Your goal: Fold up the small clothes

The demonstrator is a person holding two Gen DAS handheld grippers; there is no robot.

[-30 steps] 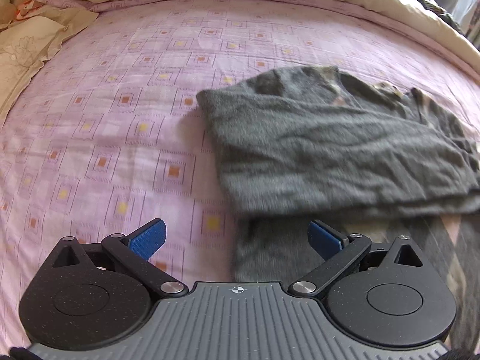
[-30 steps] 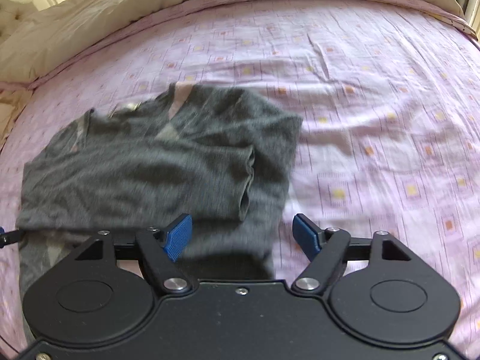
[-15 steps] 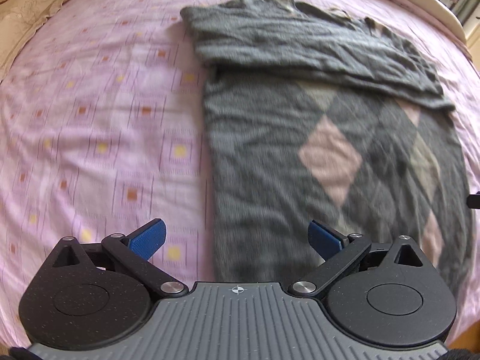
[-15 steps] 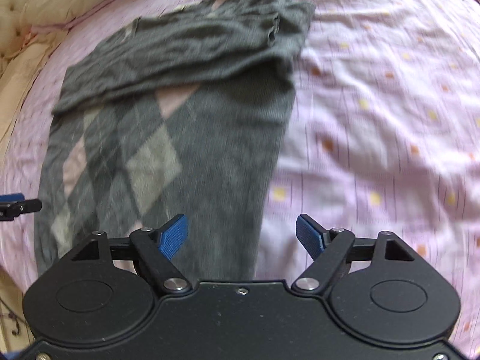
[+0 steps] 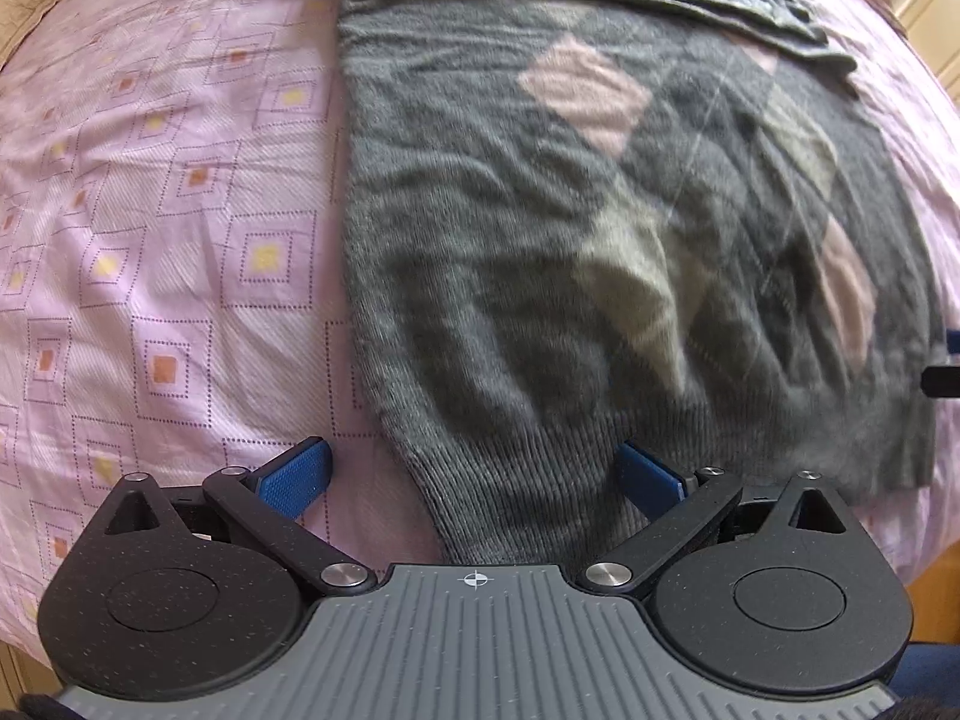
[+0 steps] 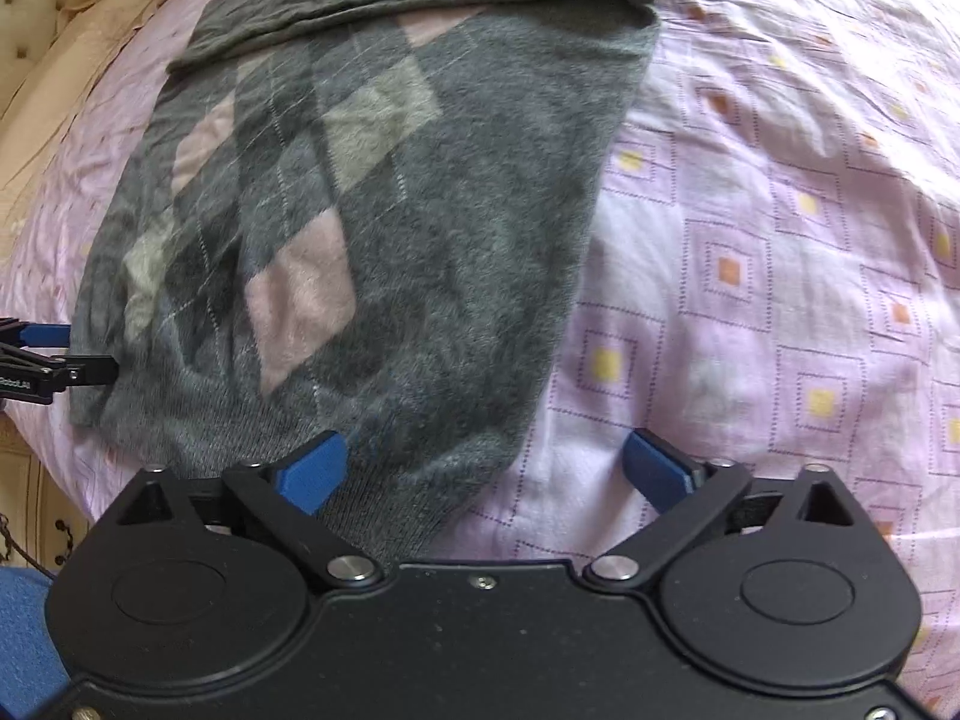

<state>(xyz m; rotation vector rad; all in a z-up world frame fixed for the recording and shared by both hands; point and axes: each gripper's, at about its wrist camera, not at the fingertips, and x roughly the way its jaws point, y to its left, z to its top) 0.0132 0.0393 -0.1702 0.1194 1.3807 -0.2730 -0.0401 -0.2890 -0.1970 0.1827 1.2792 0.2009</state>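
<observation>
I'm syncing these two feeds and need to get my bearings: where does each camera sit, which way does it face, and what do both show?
Left wrist: sits on the left gripper, looks forward over the sweater's hem corner near its own side; its open blue fingers show.
Right wrist: sits on the right gripper, looks forward over the opposite hem corner; its open fingers show.
Shared: the argyle sweater, the pink bedsheet, and each view catches the other gripper at its edge.

Pink patterned bedsheet — cream tufted headboard
</observation>
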